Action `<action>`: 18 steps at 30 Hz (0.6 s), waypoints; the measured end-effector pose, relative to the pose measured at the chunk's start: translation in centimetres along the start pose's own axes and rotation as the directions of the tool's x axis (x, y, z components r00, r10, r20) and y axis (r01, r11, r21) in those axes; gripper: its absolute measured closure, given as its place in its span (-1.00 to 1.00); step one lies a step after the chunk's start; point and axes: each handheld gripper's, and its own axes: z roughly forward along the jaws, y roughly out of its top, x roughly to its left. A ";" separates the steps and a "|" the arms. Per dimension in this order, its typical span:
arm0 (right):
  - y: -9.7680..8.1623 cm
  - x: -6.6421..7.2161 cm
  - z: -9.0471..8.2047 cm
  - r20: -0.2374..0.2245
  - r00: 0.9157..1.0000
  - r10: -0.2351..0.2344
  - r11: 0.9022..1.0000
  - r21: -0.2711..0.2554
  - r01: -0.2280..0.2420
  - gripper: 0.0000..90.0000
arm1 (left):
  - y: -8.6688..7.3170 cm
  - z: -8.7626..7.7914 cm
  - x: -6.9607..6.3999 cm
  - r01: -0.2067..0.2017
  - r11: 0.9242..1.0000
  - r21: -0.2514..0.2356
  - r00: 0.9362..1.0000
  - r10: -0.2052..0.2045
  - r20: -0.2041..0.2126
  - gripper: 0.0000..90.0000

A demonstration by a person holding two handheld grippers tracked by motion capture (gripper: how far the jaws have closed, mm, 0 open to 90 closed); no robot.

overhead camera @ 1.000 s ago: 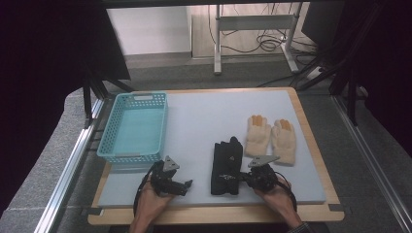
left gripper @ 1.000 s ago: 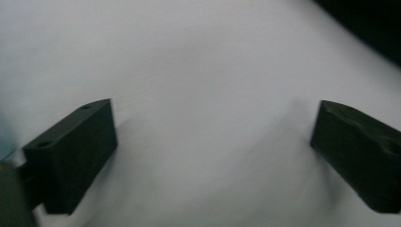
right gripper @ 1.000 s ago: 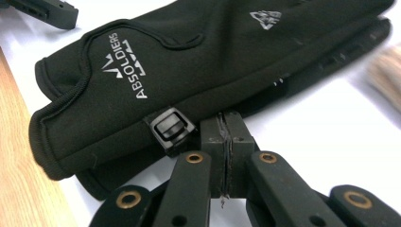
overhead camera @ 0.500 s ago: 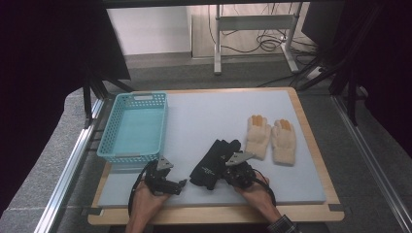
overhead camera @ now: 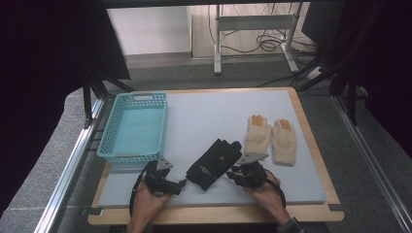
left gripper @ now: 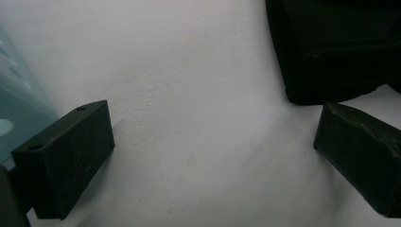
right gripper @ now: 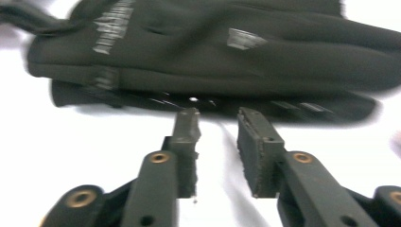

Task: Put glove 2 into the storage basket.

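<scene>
The right gripper sits at the near edge of the mat, jaws a little apart with nothing between them; they have just been opening. In the right gripper view the tips stop just short of the black gloves, which lie flat directly ahead — a stacked pair, by the look of it, one edge showing under the other. So the gloves are let go, lying on the mat between the two grippers and slanting away from them.

The left gripper rests just to the other side of the gloves, jaws wide apart and empty; in its own view the cuff end of the black gloves lies just beyond the right-hand jaw, not touching it, and a corner of the basket shows past the left-hand jaw.

Farther off, beyond the left gripper, the blue basket stands empty. Beyond the right gripper a cream pair of gloves lies side by side, untouched.

Judging from this, the work is early: nothing is in the basket, and both pairs are left to move if that is their place.

Against a second ago, the black gloves have shifted from lying straight just beside the cream pair to lying slantwise nearer the left gripper — and the right gripper has gone from closed on them to apart.
</scene>
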 end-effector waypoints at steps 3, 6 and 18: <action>-0.8 -1.4 -1.1 0.043 0.999 0.029 1.000 -0.008 -0.028 0.12 | 0.0 0.0 0.0 0.001 1.000 0.000 1.000 -0.001 0.000 -1.00; -1.8 -2.6 -2.1 0.089 0.995 0.045 0.999 -0.013 -0.044 -0.09 | 0.0 0.0 0.0 0.002 1.000 0.000 1.000 -0.002 0.000 -1.00; -3.3 -4.1 -2.7 0.201 0.978 0.055 0.998 -0.009 -0.054 -0.43 | 0.0 0.0 0.0 0.013 1.000 -0.006 1.000 -0.013 0.005 -1.00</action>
